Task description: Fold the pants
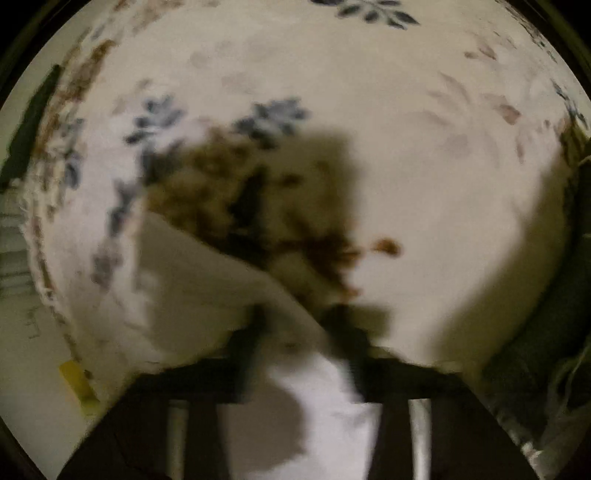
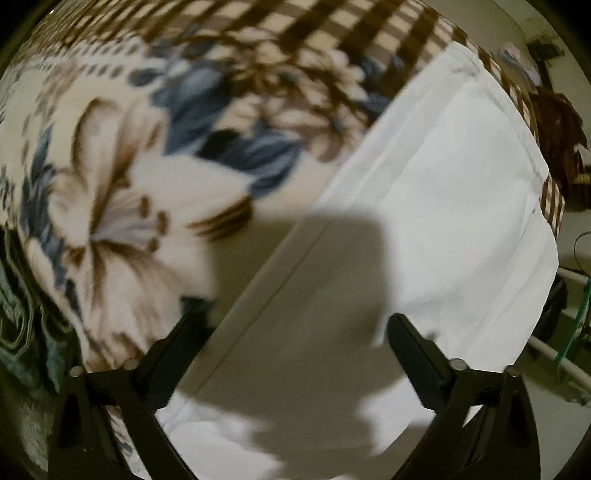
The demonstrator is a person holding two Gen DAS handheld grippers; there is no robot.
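The pants are white cloth. In the right wrist view the white pants (image 2: 436, 206) lie flat on a floral blanket (image 2: 122, 206), running from the lower middle to the upper right. My right gripper (image 2: 295, 325) is open just above them, its black fingers (image 2: 417, 350) spread wide with nothing between. In the left wrist view, which is blurred, my left gripper (image 1: 299, 325) is shut on a fold of the white pants (image 1: 207, 284) and holds it lifted over the blanket (image 1: 424, 166).
The blanket covers a bed, with a brown checked border (image 2: 332, 26) at the far side. A dark green cloth (image 1: 543, 354) lies at the right edge of the left wrist view. A brown object (image 2: 557, 122) and floor with cables show past the bed's right edge.
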